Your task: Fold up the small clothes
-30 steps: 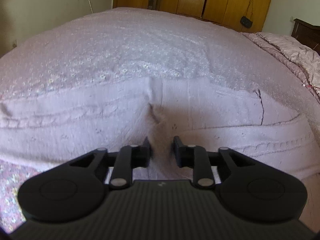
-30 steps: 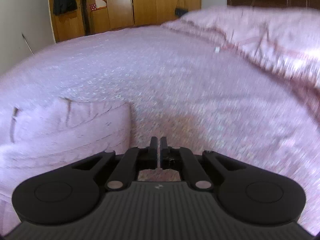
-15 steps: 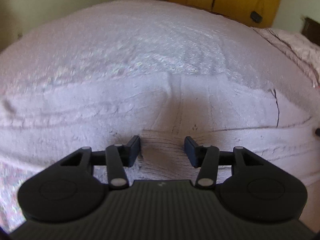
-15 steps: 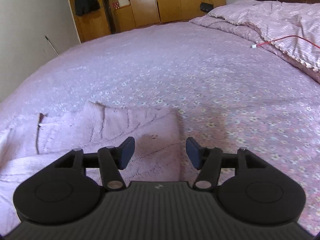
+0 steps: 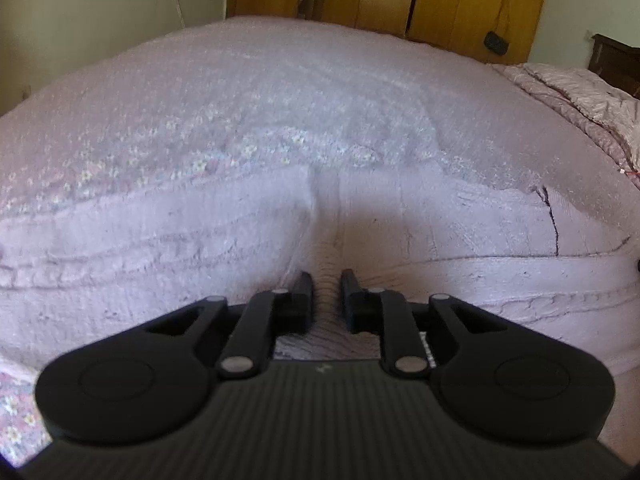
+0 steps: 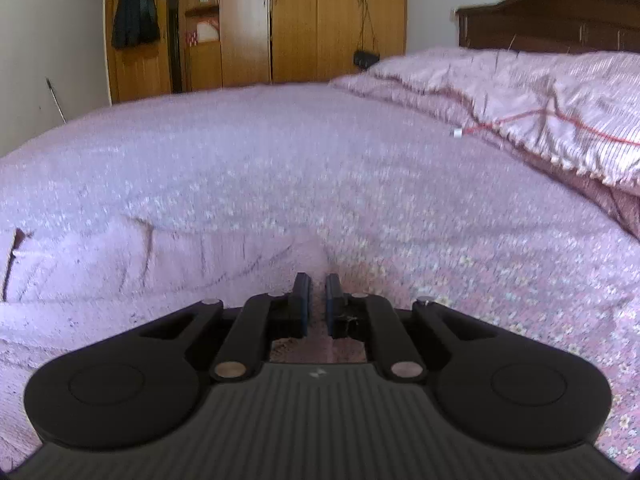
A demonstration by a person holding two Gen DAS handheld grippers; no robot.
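A ridge of the pink knitted garment (image 5: pixel 400 240) is pinched in the left gripper (image 5: pixel 326 280), just closed; its right corner is clamped in the right gripper (image 6: pixel 316 284). The grasp seems made; lifting both together over the bedspread (image 6: pixel 320 160) ahead is called for.

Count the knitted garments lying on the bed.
1. A single pink knitted garment lies flat across the near part of the bedspread. The left gripper pinches its middle and the right gripper its right-hand edge. Others may lie out of view.
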